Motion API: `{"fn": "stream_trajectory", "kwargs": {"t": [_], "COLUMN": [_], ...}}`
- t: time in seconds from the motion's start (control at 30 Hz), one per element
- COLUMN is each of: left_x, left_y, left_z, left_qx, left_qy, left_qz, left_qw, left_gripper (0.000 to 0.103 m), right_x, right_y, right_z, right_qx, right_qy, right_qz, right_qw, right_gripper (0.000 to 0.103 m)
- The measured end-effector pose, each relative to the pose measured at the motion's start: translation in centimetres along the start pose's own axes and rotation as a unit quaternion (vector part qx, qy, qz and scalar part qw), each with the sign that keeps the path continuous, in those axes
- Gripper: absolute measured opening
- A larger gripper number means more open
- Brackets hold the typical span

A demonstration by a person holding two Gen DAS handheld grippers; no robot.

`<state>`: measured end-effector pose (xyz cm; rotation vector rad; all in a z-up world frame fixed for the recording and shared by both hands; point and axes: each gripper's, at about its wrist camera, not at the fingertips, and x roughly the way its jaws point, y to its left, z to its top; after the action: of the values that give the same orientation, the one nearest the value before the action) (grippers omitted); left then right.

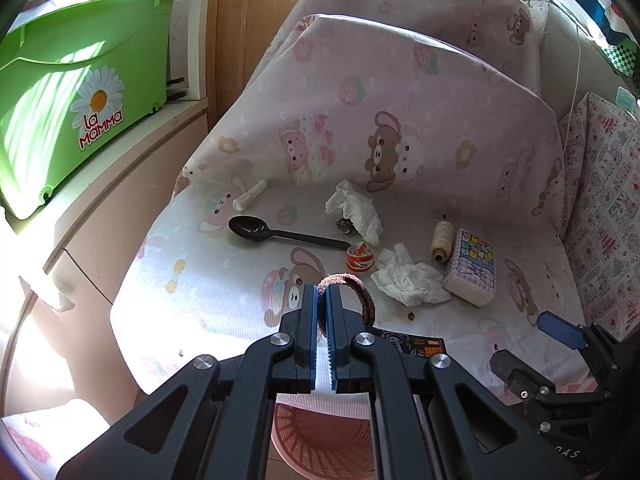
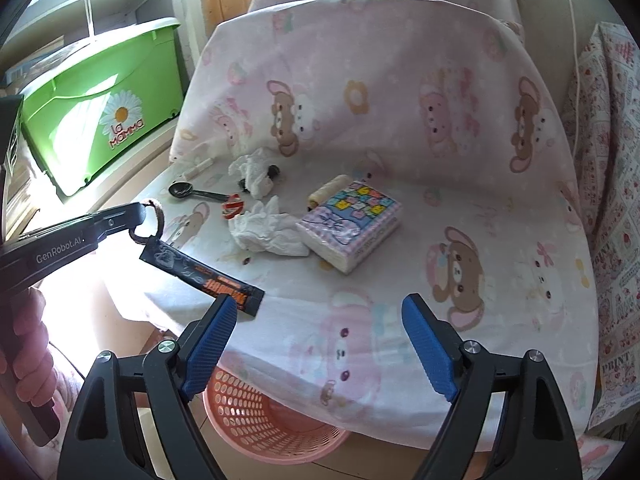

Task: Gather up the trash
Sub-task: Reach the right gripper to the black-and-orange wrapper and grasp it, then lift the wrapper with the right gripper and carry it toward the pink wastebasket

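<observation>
Left gripper (image 1: 322,294) clamped on a brown fabric hair loop (image 1: 352,292), lifted off the seat above the pink perforated plastic basket (image 2: 272,420). Loop looks light, soft, floppy; the pinch at its band should hold. Right gripper (image 2: 320,320) jaws apart, empty, near the black-and-orange foil sachet (image 2: 200,270).

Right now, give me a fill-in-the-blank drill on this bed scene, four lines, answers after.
1. The left tongs are shut on a brown ____.
2. The right tongs are ____, with nothing between them.
3. The basket under the bed's edge is ____ in colour.
4. The spoon on the sheet is ____ in colour.

Answers: hair tie; open; pink; black
</observation>
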<state>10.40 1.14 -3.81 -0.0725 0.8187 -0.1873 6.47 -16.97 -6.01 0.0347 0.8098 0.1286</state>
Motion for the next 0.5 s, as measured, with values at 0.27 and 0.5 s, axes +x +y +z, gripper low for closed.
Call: {"fn": "stream_trajectory", "kwargs": {"t": [0.27,0.5], "left_x": [-0.3,-1.2], "left_y": [0.4,0.8], "left_z": [-0.1,-0.2], "left_qx": [-0.005,-0.021], "left_qy": [0.006,0.006], "left_qz": [-0.026,-0.056], "left_qw": [0.9996,0.9982], "left_gripper": [0.003,0.003], "right_x": [2.3,3.6], "right_y": [4.6,6.7], "right_z": [0.2,0.7], "right_qx": [-0.067,-0.080], "right_qy": [0.019,-0.001], "right_qz": [0.025,0.017], "right_qw": [0.997,0.997], "right_gripper": [0.086,0.085]}}
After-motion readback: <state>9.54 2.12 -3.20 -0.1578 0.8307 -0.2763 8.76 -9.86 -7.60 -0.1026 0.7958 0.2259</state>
